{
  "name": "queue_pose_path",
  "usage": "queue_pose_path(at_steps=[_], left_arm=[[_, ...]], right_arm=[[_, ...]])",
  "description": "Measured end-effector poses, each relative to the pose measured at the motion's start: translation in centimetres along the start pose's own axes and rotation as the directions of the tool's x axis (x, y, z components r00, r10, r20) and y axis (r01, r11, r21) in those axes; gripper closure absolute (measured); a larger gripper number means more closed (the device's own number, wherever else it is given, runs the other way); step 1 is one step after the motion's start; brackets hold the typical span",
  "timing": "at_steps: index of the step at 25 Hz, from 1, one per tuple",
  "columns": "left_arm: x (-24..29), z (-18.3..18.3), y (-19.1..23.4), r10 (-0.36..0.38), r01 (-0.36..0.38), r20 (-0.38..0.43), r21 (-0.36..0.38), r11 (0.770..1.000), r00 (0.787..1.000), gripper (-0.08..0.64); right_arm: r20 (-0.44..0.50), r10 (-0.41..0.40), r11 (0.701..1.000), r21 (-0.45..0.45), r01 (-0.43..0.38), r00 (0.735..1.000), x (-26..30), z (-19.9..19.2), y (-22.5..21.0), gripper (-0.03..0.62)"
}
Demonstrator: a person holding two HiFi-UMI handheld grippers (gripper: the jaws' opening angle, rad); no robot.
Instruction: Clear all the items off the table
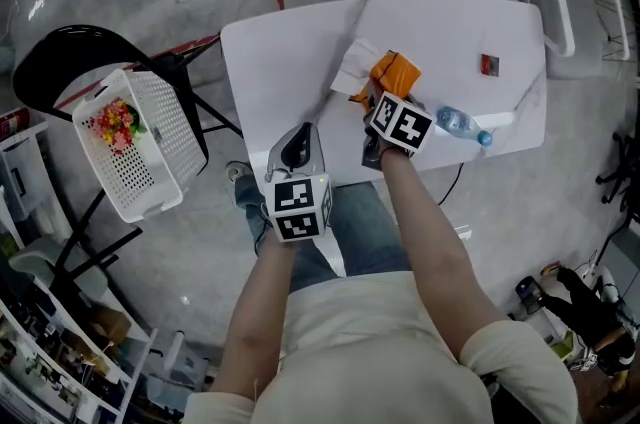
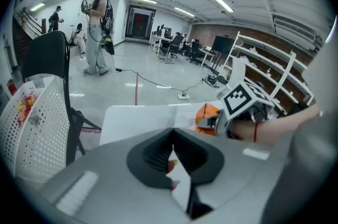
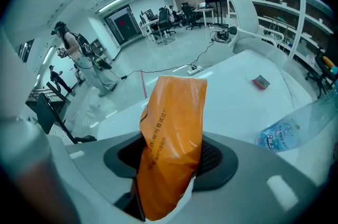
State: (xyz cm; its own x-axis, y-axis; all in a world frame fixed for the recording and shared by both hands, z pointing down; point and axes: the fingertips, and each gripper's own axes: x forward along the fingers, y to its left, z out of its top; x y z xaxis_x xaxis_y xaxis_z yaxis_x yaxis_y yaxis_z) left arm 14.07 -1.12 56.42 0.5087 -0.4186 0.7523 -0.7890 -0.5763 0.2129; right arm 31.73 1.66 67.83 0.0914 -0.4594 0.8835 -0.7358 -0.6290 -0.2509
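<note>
Waiting on a chair (image 1: 70,33) off the table (image 1: 290,52)'s left edge: a white basket (image 1: 165,127), likely the drop point, open floor between. Near the front edge, left gripper (image 1: 297,144) pinched shut, nothing sure between its tips; beside it, right gripper (image 1: 380,98) clamped on an orange bag (image 1: 395,72), held clear of the tabletop, probably for carrying. Further right, a bottle (image 1: 458,121) by the front edge and a small red packet (image 1: 488,64), bare top around both.
</note>
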Motion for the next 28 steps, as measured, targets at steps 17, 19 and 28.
queue_pose_path(at_steps=[17,19,28], left_arm=[[-5.4,1.7,2.0,0.026,-0.026,0.04,-0.01,1.0,0.999,0.551],[-5.8,1.9,2.2,0.028,-0.028,0.041,-0.007,1.0,0.999,0.551],[-8.3,2.4,3.2,0.031,-0.03,0.051,-0.005,1.0,0.998,0.551]], right_arm=[[0.054,0.045,0.996,-0.083,-0.04,0.998,-6.7,1.7,3.9,0.351],[0.059,0.049,0.994,-0.096,-0.044,0.997,-7.2,2.0,4.4,0.35],[0.077,0.077,0.988,-0.143,-0.065,0.994,-10.0,2.2,6.6,0.351]])
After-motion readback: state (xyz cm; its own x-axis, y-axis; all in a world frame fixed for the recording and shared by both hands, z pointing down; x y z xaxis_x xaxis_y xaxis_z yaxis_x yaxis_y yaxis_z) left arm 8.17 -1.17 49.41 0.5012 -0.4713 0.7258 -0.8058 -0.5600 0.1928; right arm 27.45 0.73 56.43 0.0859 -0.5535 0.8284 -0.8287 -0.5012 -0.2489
